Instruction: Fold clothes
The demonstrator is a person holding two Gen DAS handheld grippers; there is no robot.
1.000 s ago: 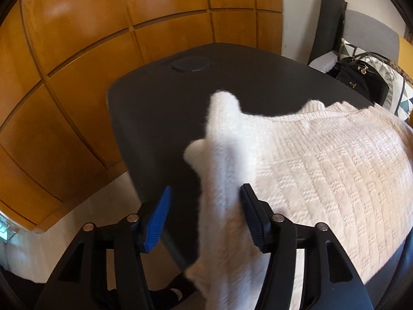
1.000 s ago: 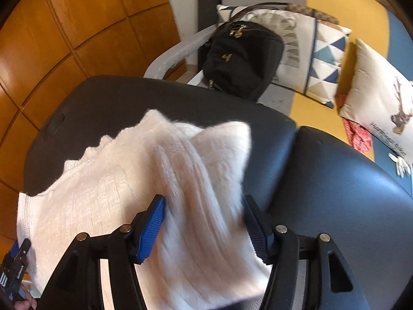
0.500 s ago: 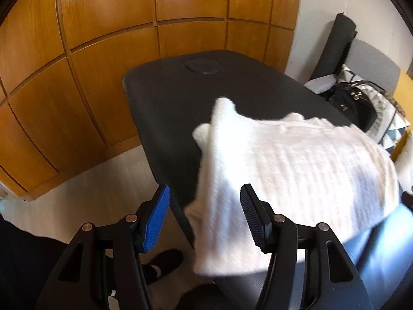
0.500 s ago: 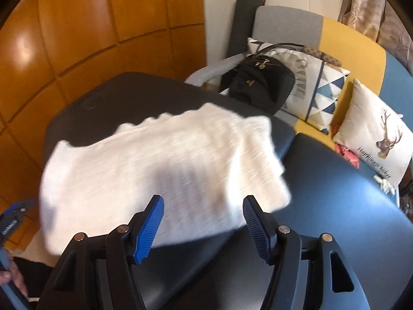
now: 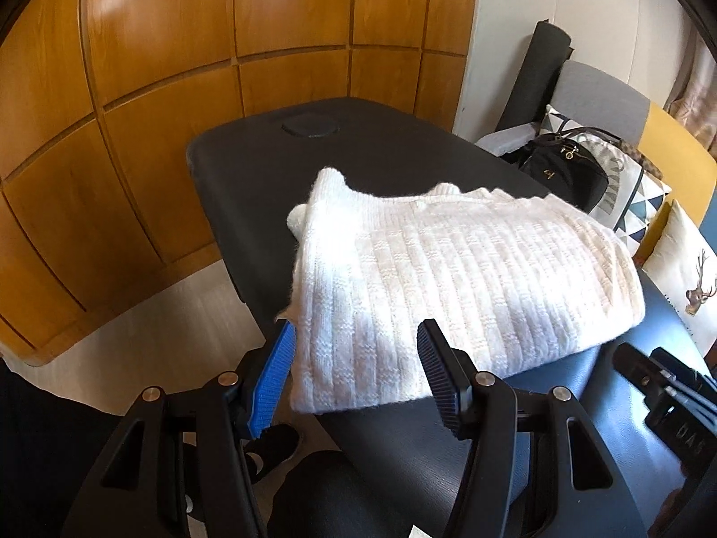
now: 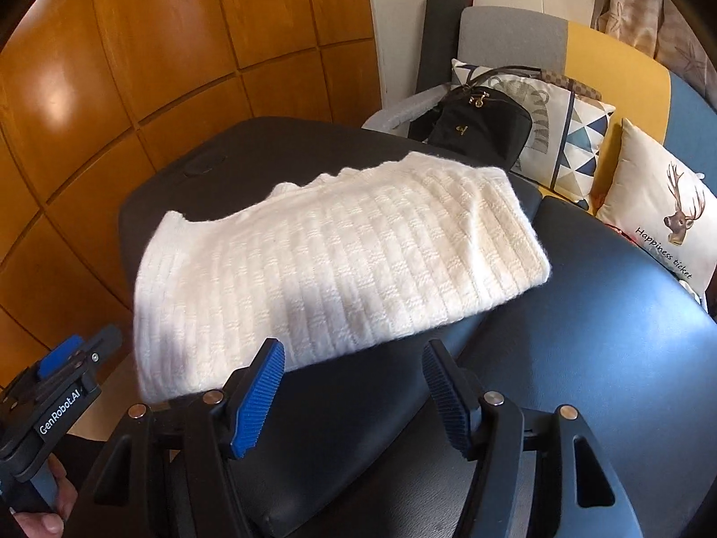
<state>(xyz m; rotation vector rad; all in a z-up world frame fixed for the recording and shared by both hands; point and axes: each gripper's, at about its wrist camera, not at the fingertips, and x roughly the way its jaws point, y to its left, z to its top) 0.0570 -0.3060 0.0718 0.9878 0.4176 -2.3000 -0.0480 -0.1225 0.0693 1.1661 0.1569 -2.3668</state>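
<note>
— Sweater (image 5: pixel 457 278) position?
— Folded, flat on the black table (image 5: pixel 269 166), near edge overhanging slightly.
— Left tool (image 5: pixel 354 372)?
— Jaws wide, empty, just short of the sweater's near-left corner.
— Right tool (image 6: pixel 354 381)?
— Wide, empty, clear of the fabric.

A white sweater (image 5: pixel 452 278) of thick ribbed knit, soft and fuzzy at its edges, is being shown lying on a padded table (image 5: pixel 251 170) covered in smooth, faintly shiny dark leatherette. At ten o'clock, glossy varnished wood panels (image 5: pixel 170 45) are being lit, with bright glare on them. Matt black plastic is being seen on the left gripper (image 5: pixel 356 376), with ridged rubbery pads (image 5: pixel 273 381) and small bright metal pins; the right gripper (image 6: pixel 354 392) is being shown the same. At two o'clock, printed cloth cushions (image 6: pixel 658 219) and a black fabric bag (image 6: pixel 479 130) with gold metal fittings are being seen.
</note>
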